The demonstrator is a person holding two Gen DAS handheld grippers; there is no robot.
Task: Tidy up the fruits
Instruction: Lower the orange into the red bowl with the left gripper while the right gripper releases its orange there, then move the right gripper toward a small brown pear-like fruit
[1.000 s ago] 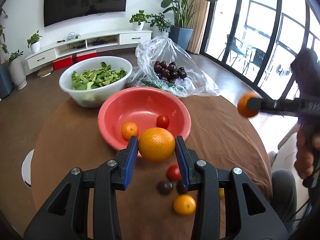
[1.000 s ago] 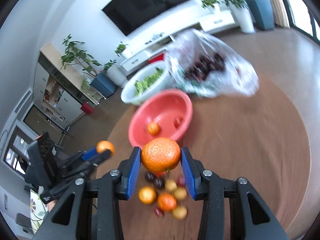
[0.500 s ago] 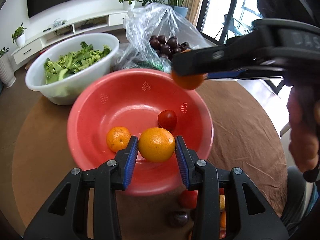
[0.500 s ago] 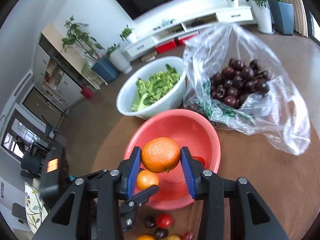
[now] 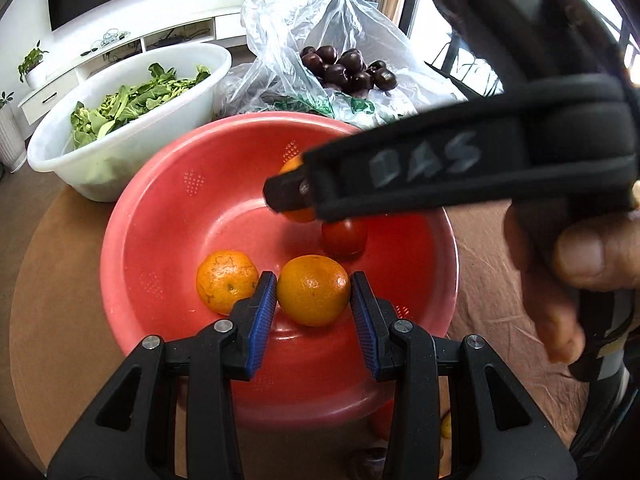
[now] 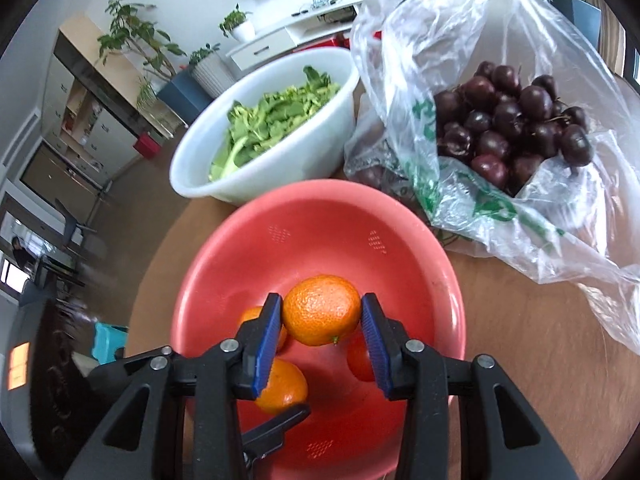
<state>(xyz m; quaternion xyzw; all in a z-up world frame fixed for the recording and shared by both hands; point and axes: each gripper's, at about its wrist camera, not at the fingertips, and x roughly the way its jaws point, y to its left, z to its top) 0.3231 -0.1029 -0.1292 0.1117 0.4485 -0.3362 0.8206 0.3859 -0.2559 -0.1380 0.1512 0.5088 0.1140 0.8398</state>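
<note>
My left gripper [image 5: 313, 302] is shut on an orange [image 5: 313, 290] and holds it low over the red bowl [image 5: 160, 216]. My right gripper [image 6: 321, 322] is shut on another orange [image 6: 321, 309] above the same red bowl [image 6: 320, 224]; its black arm [image 5: 440, 168] crosses the left wrist view. In the bowl lie a mandarin [image 5: 226, 281] and a red tomato [image 5: 344, 236]. The left gripper's orange [image 6: 282, 386] shows in the right wrist view.
A white bowl of green leaves [image 5: 120, 120] stands behind the red bowl on the left. A clear plastic bag of dark cherries [image 6: 512, 128] lies behind on the right. Small fruits [image 5: 376, 420] lie on the brown round table [image 5: 60, 320] under the left gripper.
Both grippers have moved forward and down over the red bowl with their oranges. The right gripper has come in from the right to the middle of the bowl.
</note>
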